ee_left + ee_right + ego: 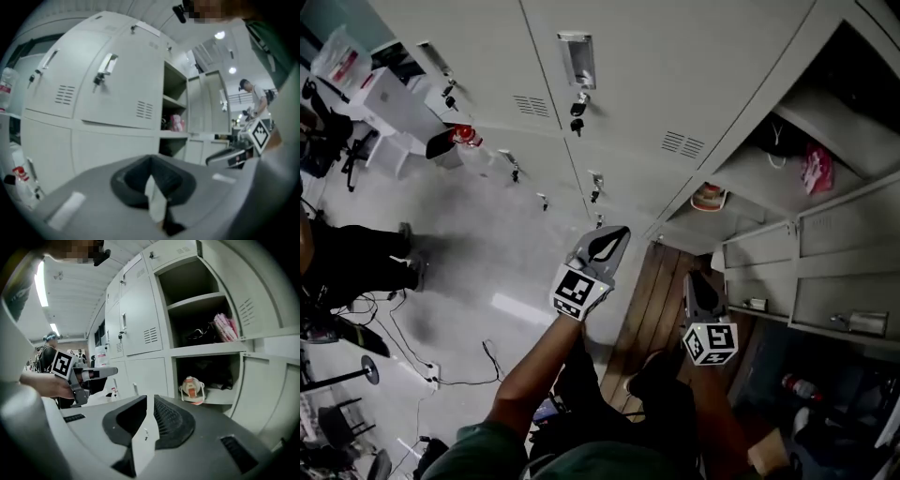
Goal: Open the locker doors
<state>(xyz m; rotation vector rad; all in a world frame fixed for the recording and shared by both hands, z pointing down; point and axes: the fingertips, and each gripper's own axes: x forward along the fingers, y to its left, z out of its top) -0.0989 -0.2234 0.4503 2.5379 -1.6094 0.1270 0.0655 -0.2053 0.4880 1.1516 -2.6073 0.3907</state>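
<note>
A grey locker bank fills the head view. One closed door (pixel 609 56) carries a recessed handle (pixel 577 61) with keys hanging below. To the right, compartments stand open: one holds a pink bag (pixel 816 169), another a white and orange mask (pixel 709 197). Swung-open doors (pixel 844 281) hang at the right. My left gripper (pixel 614 234) is shut and empty, held a short way off the closed lower doors. My right gripper (pixel 698 281) is also shut and empty, beside the open compartments. The closed doors (pixel 117 89) and the open shelves (pixel 197 301) lie ahead of the jaws.
A bottle with a red cap (pixel 467 136) and white boxes (pixel 384 94) sit far left. Cables (pixel 422 356) trail over the grey floor. A wooden strip (pixel 652 300) lies below the lockers. A person (pixel 255 96) stands in the background.
</note>
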